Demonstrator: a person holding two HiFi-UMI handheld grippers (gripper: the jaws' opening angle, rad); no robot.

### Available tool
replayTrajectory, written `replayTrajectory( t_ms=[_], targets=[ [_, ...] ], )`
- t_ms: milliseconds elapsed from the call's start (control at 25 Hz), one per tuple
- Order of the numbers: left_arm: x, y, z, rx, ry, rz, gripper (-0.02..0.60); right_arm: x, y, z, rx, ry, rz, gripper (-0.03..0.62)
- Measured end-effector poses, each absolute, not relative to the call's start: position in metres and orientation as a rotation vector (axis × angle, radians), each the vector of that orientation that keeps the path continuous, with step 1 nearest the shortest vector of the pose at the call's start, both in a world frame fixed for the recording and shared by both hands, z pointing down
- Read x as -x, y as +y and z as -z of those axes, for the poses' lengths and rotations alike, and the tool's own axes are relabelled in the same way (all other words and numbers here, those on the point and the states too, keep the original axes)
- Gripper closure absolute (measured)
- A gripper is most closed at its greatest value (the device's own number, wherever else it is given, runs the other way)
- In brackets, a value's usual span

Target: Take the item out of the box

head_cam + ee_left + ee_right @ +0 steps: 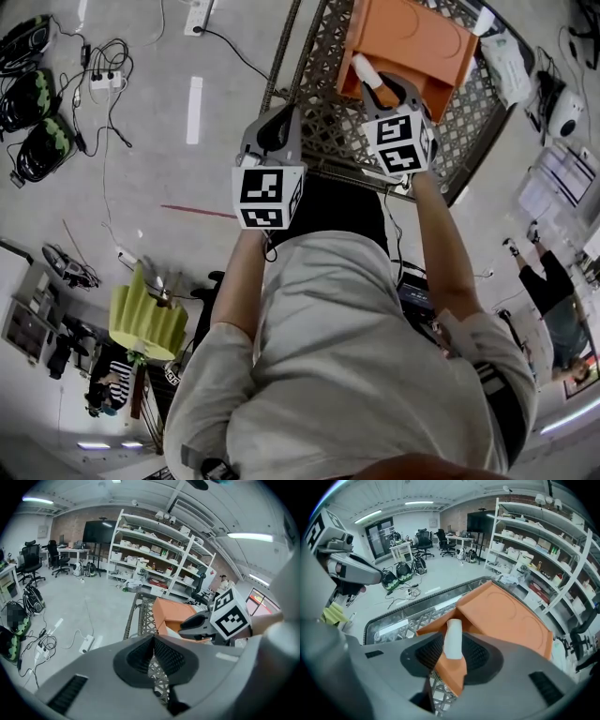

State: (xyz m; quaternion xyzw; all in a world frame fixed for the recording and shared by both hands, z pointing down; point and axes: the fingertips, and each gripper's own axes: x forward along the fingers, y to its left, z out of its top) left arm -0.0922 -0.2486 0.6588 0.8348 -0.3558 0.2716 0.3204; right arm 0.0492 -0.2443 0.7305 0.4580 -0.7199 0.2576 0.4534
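Note:
An orange box (412,42) stands open on a metal lattice table (328,122). A white tube (367,72) sticks up at the box's near edge. My right gripper (386,89) reaches over that edge. In the right gripper view the white tube (453,637) and an orange flap of the box (511,616) lie between the spread jaws of my right gripper (453,651); I see no firm press on the tube. My left gripper (281,117) hovers over the table's near left edge, apart from the box. The left gripper view shows my left gripper (153,641) shut and empty.
Power strips and cables (103,80) and dark bags (37,141) lie on the floor to the left. White items (511,56) sit at the table's far right end. Shelving (159,550) stands behind the table. A person (553,291) stands at the right.

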Motion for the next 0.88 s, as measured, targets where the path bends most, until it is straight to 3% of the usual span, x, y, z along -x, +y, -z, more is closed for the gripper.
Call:
replayTrajectory(
  t_ms=[880],
  targets=[
    [0.128,-0.256,-0.668,-2.107,-1.029,-0.733,0.572,-0.039,-0.260,-0.773,-1.018,-1.703,-0.663,0.444]
  ],
)
